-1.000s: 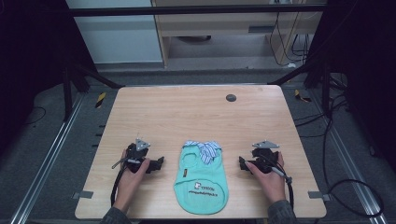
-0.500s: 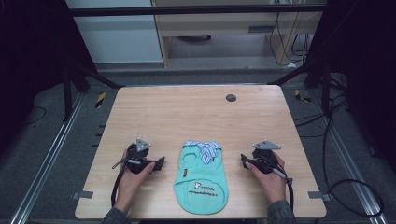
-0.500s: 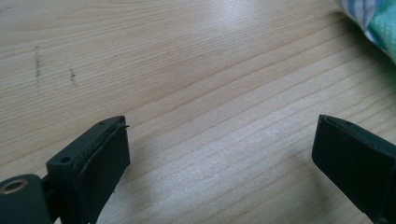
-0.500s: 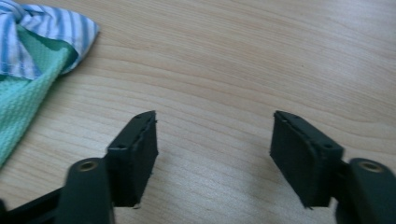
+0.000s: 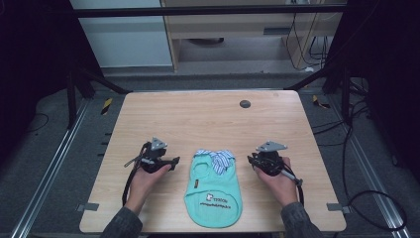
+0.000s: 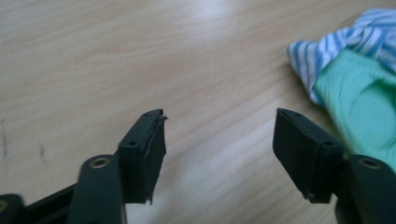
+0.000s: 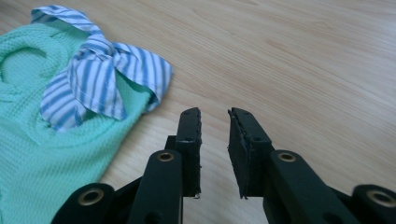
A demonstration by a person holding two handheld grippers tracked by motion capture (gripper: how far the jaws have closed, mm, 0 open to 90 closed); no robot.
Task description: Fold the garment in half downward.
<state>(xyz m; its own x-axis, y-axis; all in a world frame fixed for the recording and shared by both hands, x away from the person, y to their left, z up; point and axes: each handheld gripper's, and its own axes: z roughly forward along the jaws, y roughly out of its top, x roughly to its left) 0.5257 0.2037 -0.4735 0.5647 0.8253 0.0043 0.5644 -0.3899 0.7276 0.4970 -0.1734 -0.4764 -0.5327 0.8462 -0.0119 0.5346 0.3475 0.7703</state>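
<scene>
A small mint-green knitted garment (image 5: 214, 191) with a blue-and-white striped collar (image 5: 218, 157) lies flat at the front middle of the wooden table (image 5: 198, 119). My left gripper (image 5: 172, 162) is held just left of it, tips toward the cloth. Its jaws have just been closing and still stand apart with nothing between them (image 6: 219, 140); the garment's edge (image 6: 359, 93) lies off to the right. My right gripper (image 5: 250, 160) is held just right of the garment. Its jaws have just been closing to a narrow empty gap (image 7: 215, 128), beside the striped collar (image 7: 98, 79).
A small black round disc (image 5: 244, 103) sits near the table's far edge. Metal brackets (image 5: 85, 207) mark the front corners. Dark frame posts and cables surround the table; the far half of the tabletop is bare wood.
Both grippers have risen a little and shifted inward toward the garment. Their jaws have narrowed, the right ones far more. The garment has not moved.
</scene>
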